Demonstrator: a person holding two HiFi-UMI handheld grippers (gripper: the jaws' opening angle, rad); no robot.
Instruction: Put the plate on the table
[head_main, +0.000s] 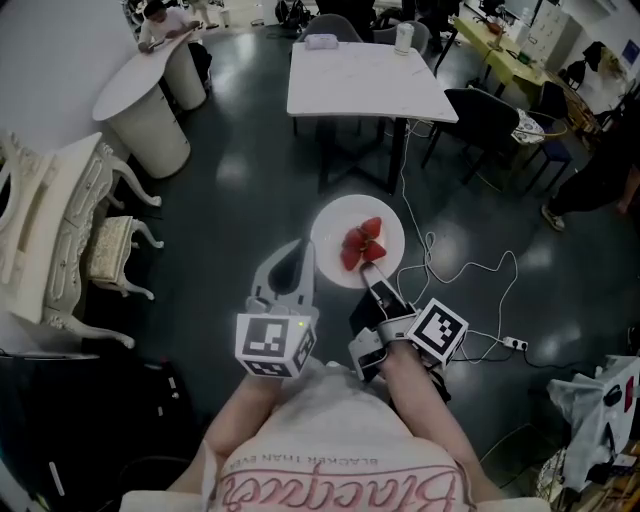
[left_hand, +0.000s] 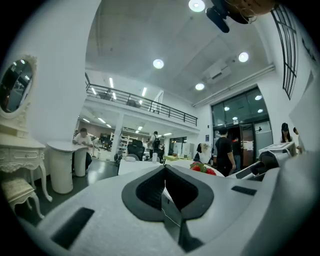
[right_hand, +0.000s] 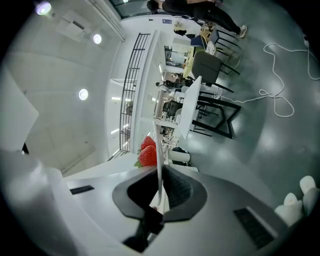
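A white plate (head_main: 335, 232) with red strawberries (head_main: 362, 245) hangs level over the dark floor. My right gripper (head_main: 372, 280) is shut on its near rim. In the right gripper view the plate's edge (right_hand: 159, 165) runs straight into the closed jaws of the right gripper (right_hand: 160, 192), with the strawberries (right_hand: 147, 152) beside it. My left gripper (head_main: 300, 252) is shut and sits at the plate's left rim with nothing between its jaws. From the left gripper (left_hand: 165, 187) the strawberries (left_hand: 202, 169) show just to the right. The white square table (head_main: 365, 80) stands ahead.
On the table are a white cup (head_main: 404, 38) and a small box (head_main: 322, 41). Dark chairs (head_main: 485, 120) stand to its right. A white cable (head_main: 470, 270) trails on the floor. A round white table (head_main: 150, 90) and a cream dresser (head_main: 50, 215) with a stool (head_main: 110, 250) are on the left.
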